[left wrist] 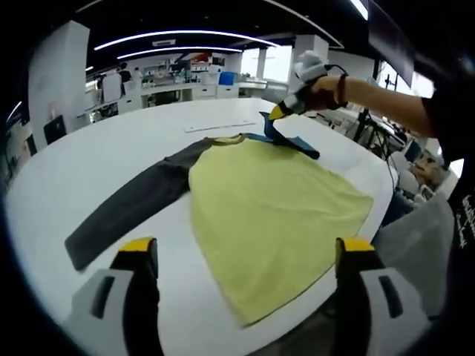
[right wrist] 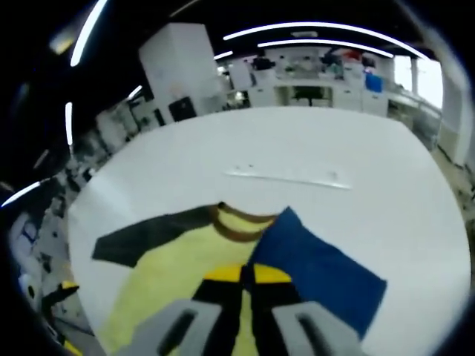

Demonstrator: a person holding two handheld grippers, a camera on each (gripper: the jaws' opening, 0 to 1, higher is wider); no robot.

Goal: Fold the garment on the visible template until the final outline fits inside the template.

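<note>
A yellow shirt point(left wrist: 274, 215) lies flat on the white table point(left wrist: 89, 170), its dark grey sleeve point(left wrist: 130, 208) stretched out to the left. My left gripper point(left wrist: 247, 252) hovers over the near hem, jaws wide apart and holding nothing. At the far side, my right gripper point(left wrist: 277, 113) is shut on the blue sleeve point(left wrist: 286, 137) and lifts its end off the table. In the right gripper view the jaws of the right gripper point(right wrist: 246, 276) are pressed together. There the blue sleeve point(right wrist: 319, 278) lies folded over the yellow shirt point(right wrist: 159, 285), beside the brown collar point(right wrist: 237, 226) and the grey sleeve point(right wrist: 145, 237).
A thin pale strip point(left wrist: 221, 127) lies on the table beyond the collar, seen too as the strip point(right wrist: 286, 178). A person's arm point(left wrist: 378, 93) reaches in from the right. The table's edge point(left wrist: 375, 222) runs close to the shirt's right side. Desks and shelves stand far behind.
</note>
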